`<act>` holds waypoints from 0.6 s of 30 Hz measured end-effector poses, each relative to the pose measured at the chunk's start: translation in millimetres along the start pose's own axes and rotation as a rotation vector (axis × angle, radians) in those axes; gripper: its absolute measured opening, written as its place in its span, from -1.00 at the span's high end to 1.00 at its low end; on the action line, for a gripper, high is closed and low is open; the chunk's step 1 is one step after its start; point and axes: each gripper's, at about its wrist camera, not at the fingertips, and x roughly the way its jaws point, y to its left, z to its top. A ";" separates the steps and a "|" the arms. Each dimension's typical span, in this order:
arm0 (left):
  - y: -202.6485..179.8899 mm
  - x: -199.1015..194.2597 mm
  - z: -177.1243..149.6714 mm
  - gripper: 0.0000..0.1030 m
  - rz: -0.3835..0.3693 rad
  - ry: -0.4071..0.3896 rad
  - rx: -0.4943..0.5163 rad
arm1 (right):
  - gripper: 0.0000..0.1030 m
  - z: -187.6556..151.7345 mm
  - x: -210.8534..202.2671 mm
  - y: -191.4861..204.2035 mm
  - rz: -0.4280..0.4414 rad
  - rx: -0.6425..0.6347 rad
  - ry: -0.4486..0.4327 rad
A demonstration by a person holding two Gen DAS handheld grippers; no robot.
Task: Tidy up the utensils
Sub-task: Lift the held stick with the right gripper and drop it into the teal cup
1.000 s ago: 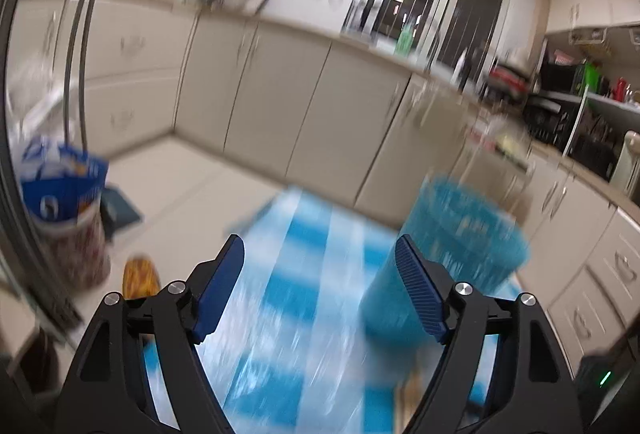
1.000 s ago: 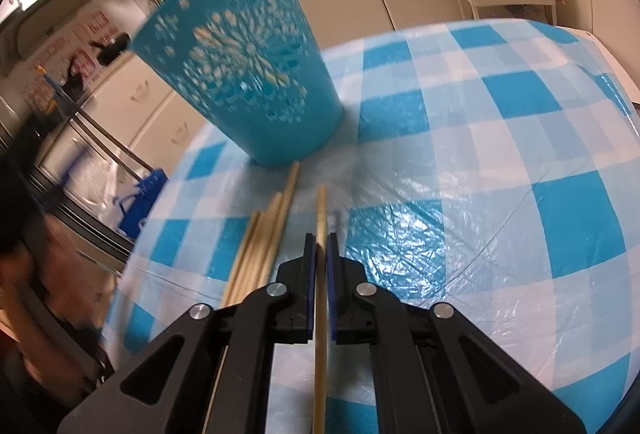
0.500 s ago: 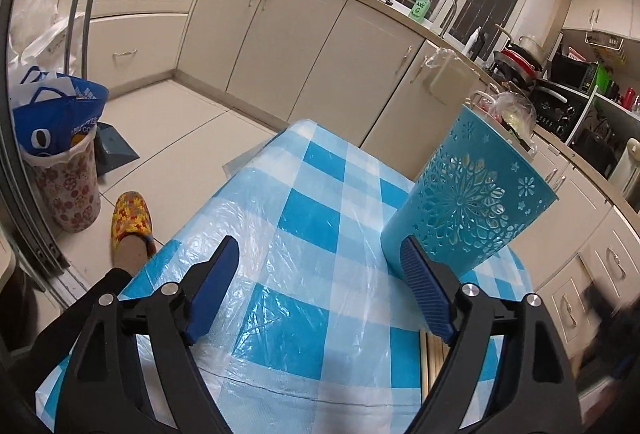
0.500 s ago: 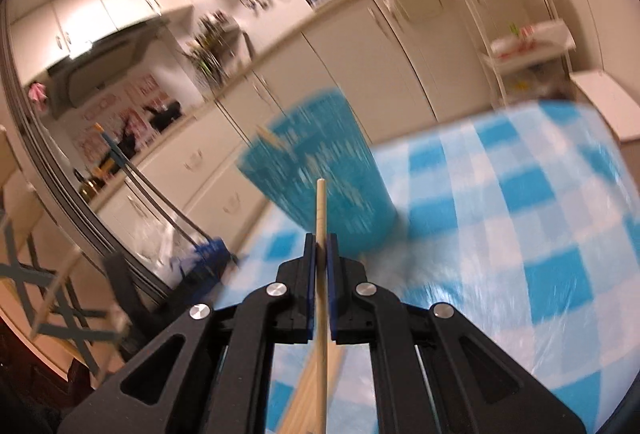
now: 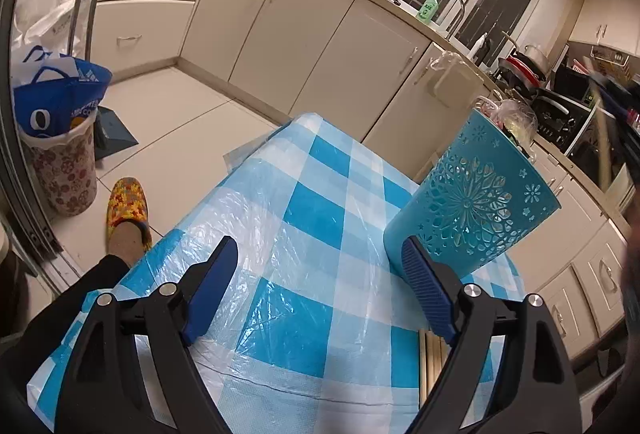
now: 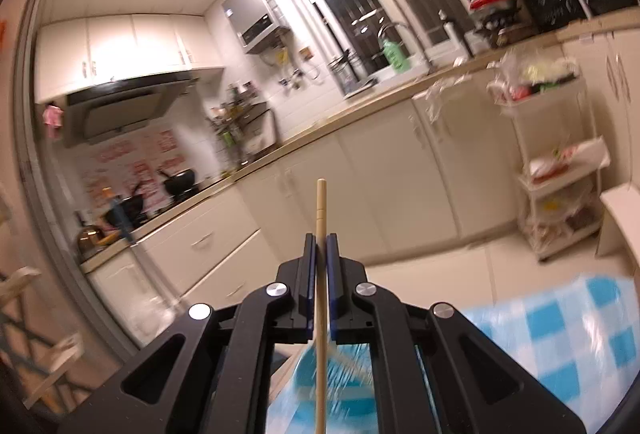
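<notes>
A teal openwork utensil cup stands on the blue-and-white checked table. My left gripper is open and empty, low over the table just left of the cup. Several wooden chopsticks lie behind its right finger. My right gripper is shut on one wooden chopstick, held upright high above the cup, which blurs below the fingers. That chopstick and gripper show blurred at the right in the left wrist view.
Cream kitchen cabinets run behind the table. A floral bin with a blue bag and a slippered foot are on the floor at left. A white rack stands at right.
My right gripper has lifted the chopstick off the table and tilted it upright above the cup. My left gripper has steadied beside the cup, still open.
</notes>
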 end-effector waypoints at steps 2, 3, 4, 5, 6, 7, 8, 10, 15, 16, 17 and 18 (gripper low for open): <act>1.1 0.2 0.3 -0.56 -0.008 -0.003 -0.008 | 0.89 -0.2 25.7 1.2 -0.058 -0.043 0.005; 1.5 0.5 0.3 -0.56 -0.012 -0.003 -0.012 | 0.89 -2.2 36.0 1.3 -0.081 -0.058 0.019; 2.3 0.4 0.3 -0.56 -0.015 -0.004 -0.013 | 0.89 -5.5 41.6 0.3 -0.093 -0.067 0.032; 2.7 0.4 0.5 -0.56 -0.019 -0.005 -0.015 | 0.89 -9.8 52.5 0.7 -0.108 -0.087 0.067; 3.1 0.3 0.6 -0.56 -0.023 -0.007 -0.017 | 0.89 -12.9 57.6 1.8 -0.120 -0.102 0.088; 3.7 0.1 0.5 -0.56 -0.026 -0.009 -0.019 | 0.89 -17.4 62.1 3.4 -0.133 -0.126 0.108; 4.2 -0.4 0.3 -0.56 -0.029 -0.011 -0.021 | 0.88 -22.4 65.2 4.3 -0.140 -0.149 0.127; 4.6 -1.2 0.0 -0.56 -0.031 -0.015 -0.025 | 0.88 -34.7 64.8 2.3 -0.149 -0.164 0.152; 4.2 -0.8 0.2 -0.57 -0.031 -0.015 -0.026 | 0.85 -48.4 41.2 -7.7 -0.134 -0.115 0.190; 4.3 -0.7 0.2 -0.57 -0.030 -0.014 -0.026 | 0.84 -49.3 30.3 -7.6 -0.125 -0.106 0.184; 4.1 -0.8 0.0 -0.57 -0.028 -0.013 -0.026 | 0.82 -50.9 15.3 -7.7 -0.117 -0.094 0.175; 3.8 -0.6 -0.2 -0.58 -0.026 -0.013 -0.026 | 0.73 -52.9 2.1 -7.1 -0.114 -0.083 0.167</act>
